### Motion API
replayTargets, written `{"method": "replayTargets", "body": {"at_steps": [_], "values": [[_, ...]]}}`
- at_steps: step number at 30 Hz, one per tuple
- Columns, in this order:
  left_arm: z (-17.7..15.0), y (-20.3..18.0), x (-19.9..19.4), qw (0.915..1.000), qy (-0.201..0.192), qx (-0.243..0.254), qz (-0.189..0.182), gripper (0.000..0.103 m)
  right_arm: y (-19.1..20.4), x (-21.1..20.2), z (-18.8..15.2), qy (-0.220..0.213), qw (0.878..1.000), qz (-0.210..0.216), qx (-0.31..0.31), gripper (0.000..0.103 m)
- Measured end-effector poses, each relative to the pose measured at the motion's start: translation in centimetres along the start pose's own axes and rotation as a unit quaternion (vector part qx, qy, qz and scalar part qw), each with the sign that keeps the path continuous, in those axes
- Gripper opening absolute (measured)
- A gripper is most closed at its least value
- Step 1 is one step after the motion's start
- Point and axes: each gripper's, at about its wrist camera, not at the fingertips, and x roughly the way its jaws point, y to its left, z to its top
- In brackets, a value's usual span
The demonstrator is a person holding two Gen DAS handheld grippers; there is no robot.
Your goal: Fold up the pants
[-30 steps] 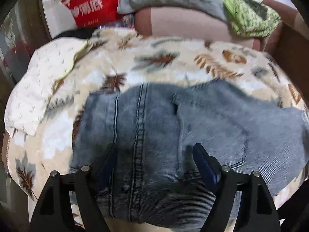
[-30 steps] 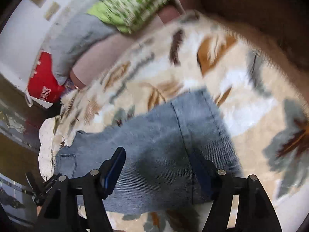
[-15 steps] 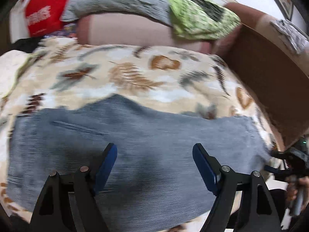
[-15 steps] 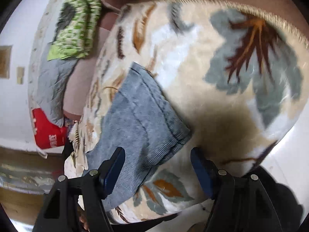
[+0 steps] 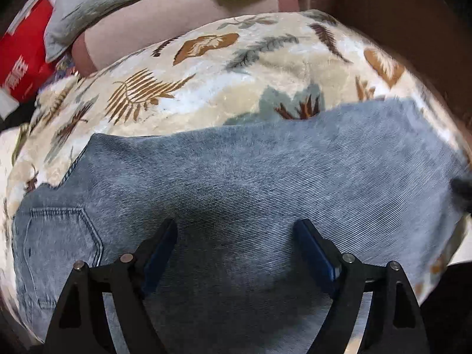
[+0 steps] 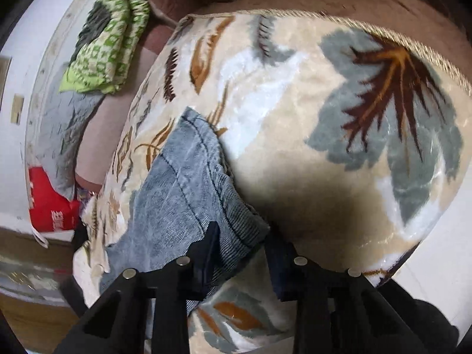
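nearby, green cloth (image 6: 109,35), red bag (image 5: 20,59), left tongs (image 5: 236,236) wide, right tongs (image 6: 240,236) narrowed around jeans (image 6: 188,183) hem

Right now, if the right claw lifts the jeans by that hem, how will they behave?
Probably floppy: the jeans lie flat and follow the blanket's curve. Likely heavyish for cloth, since the denim looks thick, with a stitched hem. Most of the length would likely drag on the plush blanket rather than slide; the right claw straddles only a corner.
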Motion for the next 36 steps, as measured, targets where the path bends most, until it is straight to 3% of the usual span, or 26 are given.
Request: {"method": "replayTargets", "body": {"at_steps": [3, 6, 8, 9, 10, 11, 16, 19, 22, 25, 27, 28, 30, 31, 32, 33, 34, 35, 36], "values": [[0.3, 0.1, -1.7, 0.9989, -0.043, -0.012, -0.014, 0.085, 0.1, -0.2, 0.0, 0.001, 1.000, 0.005, -0.001, 0.035], [0.0, -1.4, 0.9, 0.9994, 0.005, 0.031, 0.015, 0.086, -0.6, 0.1, -0.2, 0.003, 1.000, 0.016, 0.026, 0.049], [-0.6, -1.5, 1.6, 0.9992, -0.012, 0.030, 0.025, 0.091, -0.6, 0.3, -0.1, 0.002, 0.999, 0.017, 0.033, 0.050], [-0.6, -1.4, 1.5, 0.9994, -0.010, 0.023, 0.024, 0.091, -0.2, 0.4, 0.0, 0.002, 1.000, 0.013, 0.021, 0.049], [-0.6, -1.2, 1.4, 0.9995, -0.008, 0.021, 0.021, 0.091, 0.1, 0.4, 0.1, -0.002, 1.000, 0.007, 0.014, 0.031], [-0.5, -1.1, 1.3, 0.9997, -0.003, 0.020, 0.015, 0.091, 0.4, 0.2, 0.2, -0.007, 1.000, 0.003, 0.007, 0.026], [-0.4, 0.2, 1.7, 0.9997, 0.008, 0.007, -0.022, 0.091, 5.4, -2.0, -0.8, -0.044, 0.996, -0.014, -0.080, 0.023], [-0.6, 1.3, 1.2, 0.9987, 0.010, -0.011, -0.050, 0.091, 11.1, -3.6, -2.4, -0.081, 0.981, -0.029, -0.174, 0.023], [-0.9, 4.8, -0.7, 0.9950, -0.007, -0.065, -0.076, 0.091, 17.3, -4.0, -6.2, -0.106, 0.952, -0.032, -0.287, 0.023], [-2.0, 10.1, -3.0, 0.9878, -0.035, -0.132, -0.075, 0.091, 22.4, -2.0, -11.9, -0.107, 0.913, -0.025, -0.393, 0.023], [-3.3, 14.6, -4.9, 0.9799, -0.057, -0.184, -0.050, 0.091, 24.8, 0.7, -16.5, -0.089, 0.884, -0.027, -0.458, 0.024], [-3.9, 16.2, -5.5, 0.9768, -0.063, -0.201, -0.041, 0.091, 25.1, 1.9, -17.7, -0.082, 0.877, -0.029, -0.473, 0.027], [-5.2, 19.3, -6.5, 0.9703, -0.066, -0.231, -0.022, 0.091, 24.8, 5.8, -20.4, -0.037, 0.874, -0.028, -0.483, 0.032], [-5.7, 20.2, -6.9, 0.9678, -0.066, -0.242, -0.014, 0.091, 24.4, 7.9, -21.4, 0.001, 0.874, -0.025, -0.485, 0.051], [-6.0, 20.8, -7.1, 0.9667, -0.066, -0.247, -0.011, 0.091, 23.6, 10.2, -22.4, 0.042, 0.875, -0.025, -0.483, 0.061], [-6.2, 20.9, -7.3, 0.9668, -0.065, -0.247, -0.011, 0.091, 23.0, 11.1, -23.1, 0.054, 0.875, -0.025, -0.481, 0.067], [-6.2, 20.8, -7.4, 0.9675, -0.064, -0.244, -0.010, 0.091, 22.7, 10.5, -23.6, 0.026, 0.871, -0.017, -0.491, 0.069], [-6.2, 20.3, -7.7, 0.9688, -0.067, -0.239, -0.011, 0.091, 22.5, 9.7, -23.8, 0.024, 0.870, -0.001, -0.492, 0.071], [-5.9, 19.4, -7.9, 0.9706, -0.069, -0.230, -0.019, 0.091, 22.3, 9.0, -23.4, 0.036, 0.877, 0.017, -0.478, 0.072]]}}
